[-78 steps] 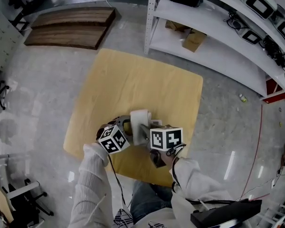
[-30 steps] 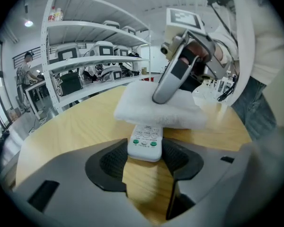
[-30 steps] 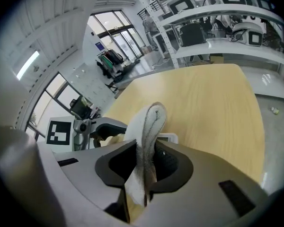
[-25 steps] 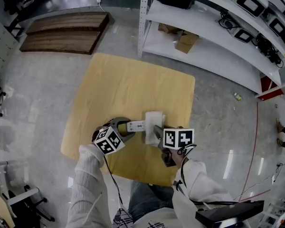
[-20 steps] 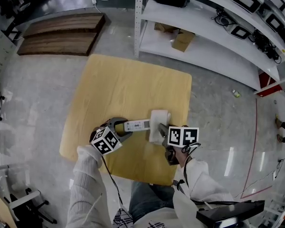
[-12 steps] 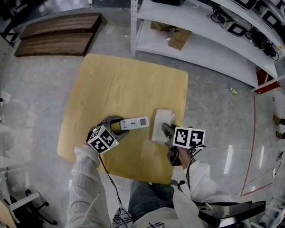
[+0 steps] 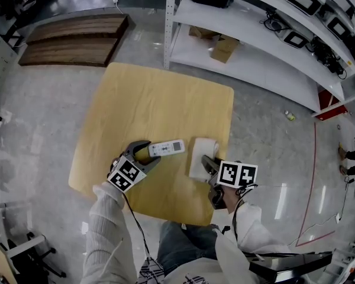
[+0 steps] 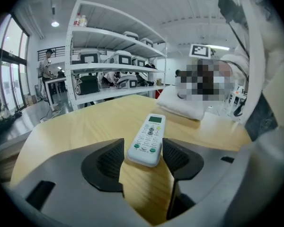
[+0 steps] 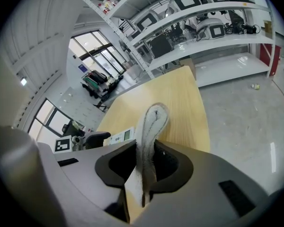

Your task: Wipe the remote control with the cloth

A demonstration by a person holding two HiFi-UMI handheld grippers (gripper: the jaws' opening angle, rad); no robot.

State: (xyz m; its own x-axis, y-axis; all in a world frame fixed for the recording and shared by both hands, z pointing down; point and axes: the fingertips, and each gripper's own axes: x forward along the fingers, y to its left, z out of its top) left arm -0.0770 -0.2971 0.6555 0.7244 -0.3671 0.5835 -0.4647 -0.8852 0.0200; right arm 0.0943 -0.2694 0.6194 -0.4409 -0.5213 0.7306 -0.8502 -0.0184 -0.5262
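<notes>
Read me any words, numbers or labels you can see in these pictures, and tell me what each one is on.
No text can be read.
Remote control: button labels too small to read.
Marker cubes: black-and-white square patterns only, no words.
Cardboard box: nothing legible.

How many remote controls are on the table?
1. The remote control lies on the table, its near end between the jaws of the left tool. I see no other.
</notes>
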